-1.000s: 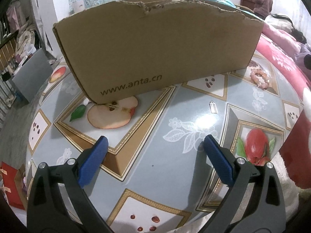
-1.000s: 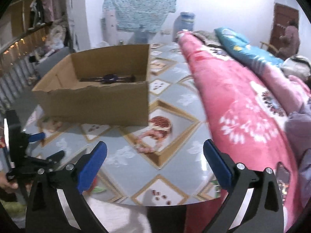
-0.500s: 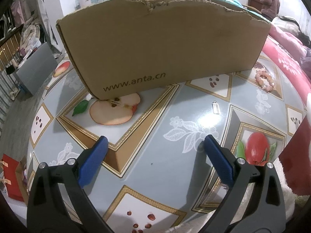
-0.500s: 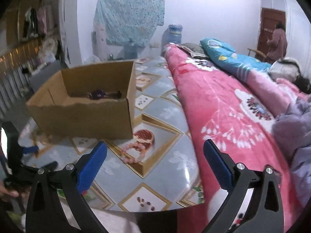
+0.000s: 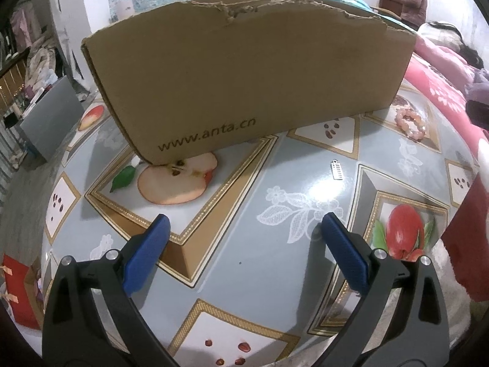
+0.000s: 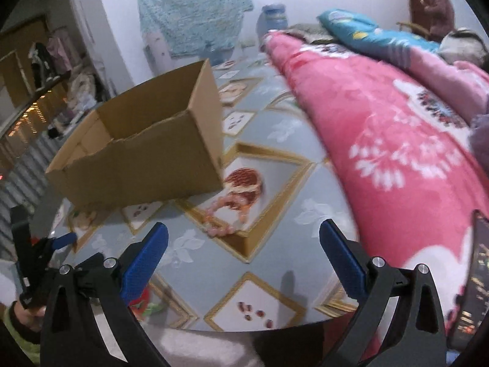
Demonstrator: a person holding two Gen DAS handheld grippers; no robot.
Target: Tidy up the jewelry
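The left gripper (image 5: 243, 229) hangs low over the surface (image 5: 275, 253) with its blue pads spread wide and nothing between them, just as it was a second ago. The cardboard box (image 5: 247, 73) stands at its twelve o'clock, looming a little larger and sitting lower in the left wrist view than before, so the gripper has crept nearer. A small silver charm (image 5: 337, 169) lies flat on the patterned cloth at about one o'clock from the gripper, apart from the box. Farther out at two o'clock the pink bead bracelet (image 5: 409, 122) rests near the box's right corner, close to the pink blanket (image 5: 440, 91).

The right gripper (image 6: 244, 237) is also spread wide and holds nothing. Its view has changed the most: the picture is smeared with motion, and the box (image 6: 146, 153) now sits at eleven o'clock and looks tilted, where half a second ago it sat level. The bracelet (image 6: 224, 218) lies almost straight ahead at twelve o'clock, just beyond the pads and closer than before, partly over the printed fruit picture. The blanket (image 6: 382, 128) fills the three o'clock side. At nine o'clock the other gripper (image 6: 59, 240) pokes in, held by the person's hand (image 6: 26, 309). From here I cannot see what is inside the box; earlier a dark item showed there.
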